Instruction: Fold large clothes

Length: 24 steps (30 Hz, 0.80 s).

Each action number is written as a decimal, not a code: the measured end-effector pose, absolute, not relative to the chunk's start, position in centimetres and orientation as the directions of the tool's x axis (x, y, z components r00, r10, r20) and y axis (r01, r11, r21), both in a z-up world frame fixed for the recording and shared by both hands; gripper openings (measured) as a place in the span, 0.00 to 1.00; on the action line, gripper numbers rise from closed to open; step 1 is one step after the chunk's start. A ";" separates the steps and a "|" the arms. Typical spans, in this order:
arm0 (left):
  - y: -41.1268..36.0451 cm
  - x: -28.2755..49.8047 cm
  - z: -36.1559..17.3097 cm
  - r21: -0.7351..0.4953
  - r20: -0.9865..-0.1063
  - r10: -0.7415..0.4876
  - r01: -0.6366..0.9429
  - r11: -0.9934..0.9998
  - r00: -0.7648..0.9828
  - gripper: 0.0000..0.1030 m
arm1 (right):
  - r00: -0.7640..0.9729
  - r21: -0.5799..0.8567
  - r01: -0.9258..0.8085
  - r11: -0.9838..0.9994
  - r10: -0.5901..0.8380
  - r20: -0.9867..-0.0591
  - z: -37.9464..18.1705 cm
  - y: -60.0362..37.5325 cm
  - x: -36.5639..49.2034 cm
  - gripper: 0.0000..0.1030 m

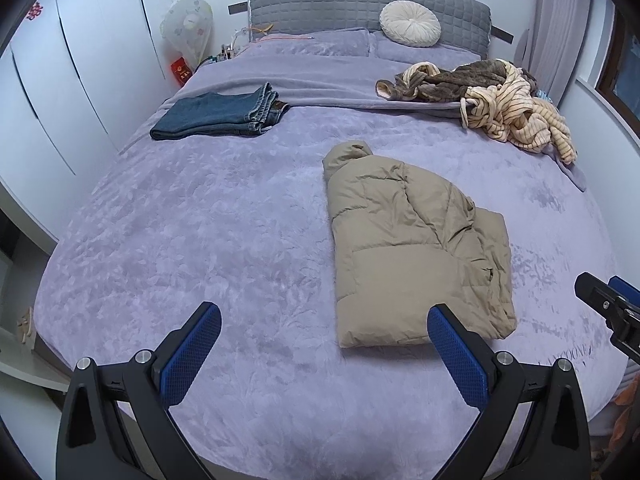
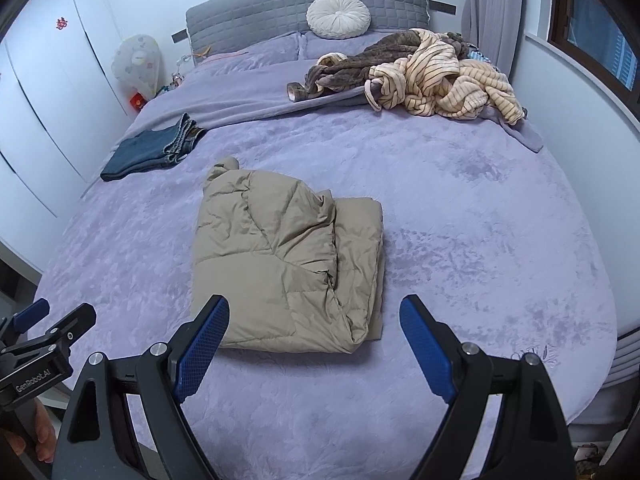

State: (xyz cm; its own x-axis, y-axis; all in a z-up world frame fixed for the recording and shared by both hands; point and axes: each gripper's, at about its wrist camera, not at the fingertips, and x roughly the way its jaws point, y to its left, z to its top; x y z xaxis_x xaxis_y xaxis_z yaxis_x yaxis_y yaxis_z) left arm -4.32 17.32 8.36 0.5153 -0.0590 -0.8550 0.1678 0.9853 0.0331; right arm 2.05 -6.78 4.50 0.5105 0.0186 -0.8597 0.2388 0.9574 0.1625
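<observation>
My left gripper (image 1: 324,320) spread wide and empty above the bed (image 1: 200,240), my right gripper (image 2: 314,312) equally wide, touching nothing, folded tan puffer jacket (image 2: 280,256) lying at twelve o'clock, folded jeans (image 1: 220,116) at ten o'clock.

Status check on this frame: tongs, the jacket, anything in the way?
Left tongs open, empty. Right tongs open, empty. Tan jacket lies folded, untouched. Nothing blocking; unfolded clothes pile waits by the headboard.

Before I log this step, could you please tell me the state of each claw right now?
Left claw: open, holding nothing, above the bed.
Right claw: open, holding nothing, just short of the folded tan jacket.
</observation>
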 end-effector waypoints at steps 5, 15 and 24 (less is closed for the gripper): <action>17.2 -4.3 8.3 0.037 -0.854 -0.051 0.158 0.987 0.517 1.00 | 0.508 0.160 0.236 0.959 0.019 -0.861 4.6 -6.8 2.2 0.86; 17.1 -4.2 8.3 0.044 -0.856 -0.044 0.158 0.986 0.515 1.00 | 0.499 0.153 0.241 0.958 0.013 -0.867 4.6 -7.1 2.6 0.86; 17.0 -4.1 8.2 0.047 -0.857 -0.042 0.160 0.986 0.514 1.00 | 0.494 0.152 0.245 0.957 0.011 -0.869 4.5 -7.2 2.6 0.86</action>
